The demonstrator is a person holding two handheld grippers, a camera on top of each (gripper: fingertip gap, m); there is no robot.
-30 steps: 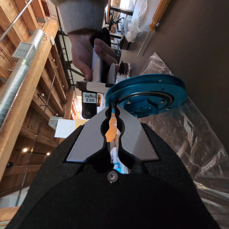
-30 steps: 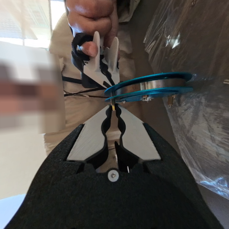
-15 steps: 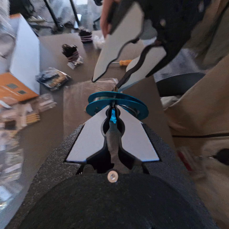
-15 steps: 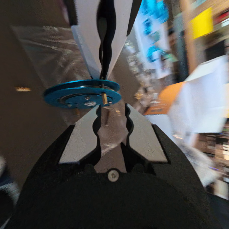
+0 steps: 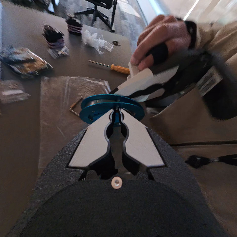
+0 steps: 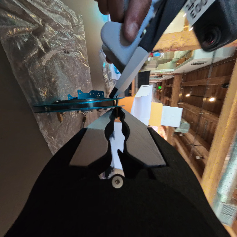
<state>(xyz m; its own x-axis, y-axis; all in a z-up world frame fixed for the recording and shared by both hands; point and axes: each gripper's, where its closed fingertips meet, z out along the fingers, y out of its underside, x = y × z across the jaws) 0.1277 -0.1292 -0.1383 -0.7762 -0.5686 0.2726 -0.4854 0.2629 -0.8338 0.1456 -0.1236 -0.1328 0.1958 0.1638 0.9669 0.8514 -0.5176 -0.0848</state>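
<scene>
Blue disc assembly [image 5: 102, 109] pinched between both hand-held grippers' tips.

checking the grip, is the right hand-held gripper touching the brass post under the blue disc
Touching: the right wrist view shows the right hand-held gripper closed on the brass post below the blue disc.

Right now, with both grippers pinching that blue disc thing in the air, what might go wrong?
1. The left gripper holds the blue disc assembly only at its rim, so it might slip or twist.
2. The right gripper pinches one thin brass standoff, which could bend.
3. If dropped, it could land on loose standoffs on the plastic bag.
</scene>
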